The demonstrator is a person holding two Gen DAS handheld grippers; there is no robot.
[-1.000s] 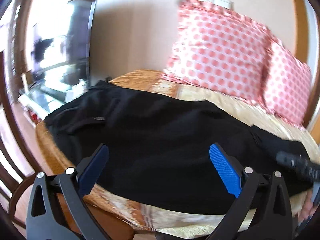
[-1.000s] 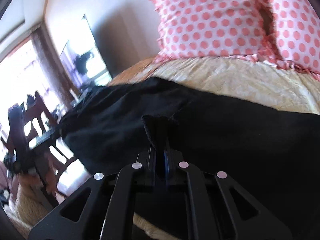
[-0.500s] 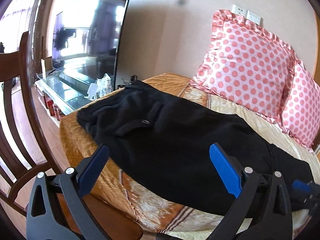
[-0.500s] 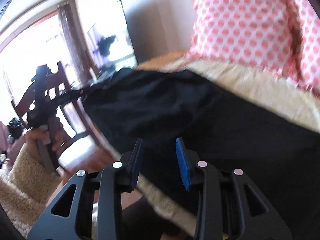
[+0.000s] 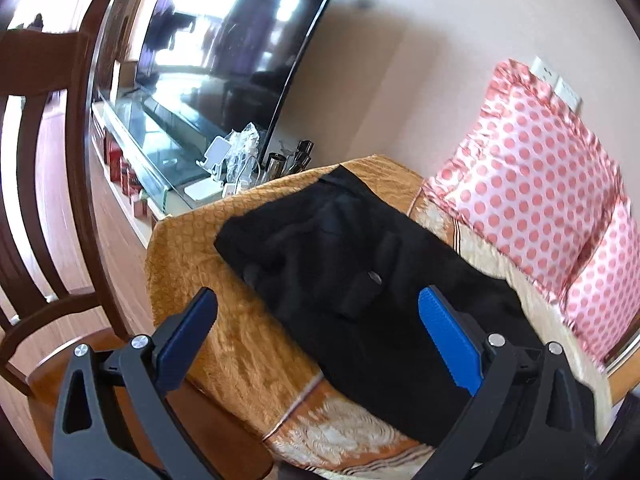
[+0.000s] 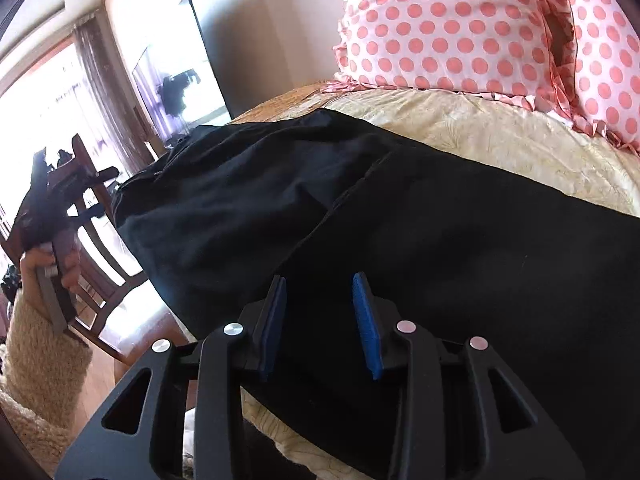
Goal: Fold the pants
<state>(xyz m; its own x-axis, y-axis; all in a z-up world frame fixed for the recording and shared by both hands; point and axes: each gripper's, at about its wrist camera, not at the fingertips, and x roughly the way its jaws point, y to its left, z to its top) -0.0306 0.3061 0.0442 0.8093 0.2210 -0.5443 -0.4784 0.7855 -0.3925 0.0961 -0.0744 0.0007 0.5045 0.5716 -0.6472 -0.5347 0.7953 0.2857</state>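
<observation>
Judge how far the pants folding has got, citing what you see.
Done: the black pants lie lengthwise on the bed, one layer over another. In hand: nothing; the left gripper and right gripper are open and empty. Left: the crosswise folds.

Both grippers [image 5: 318, 320] [image 6: 320, 312] agape, empty.

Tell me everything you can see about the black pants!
The pants are black, soft-looking cloth, lying flat on the bedspread. A flap pocket with a small round button shows near the waist end, which points toward the TV. They look folded lengthwise, one layer over the other. Neither the left gripper nor the right gripper grips them; both are open.
</observation>
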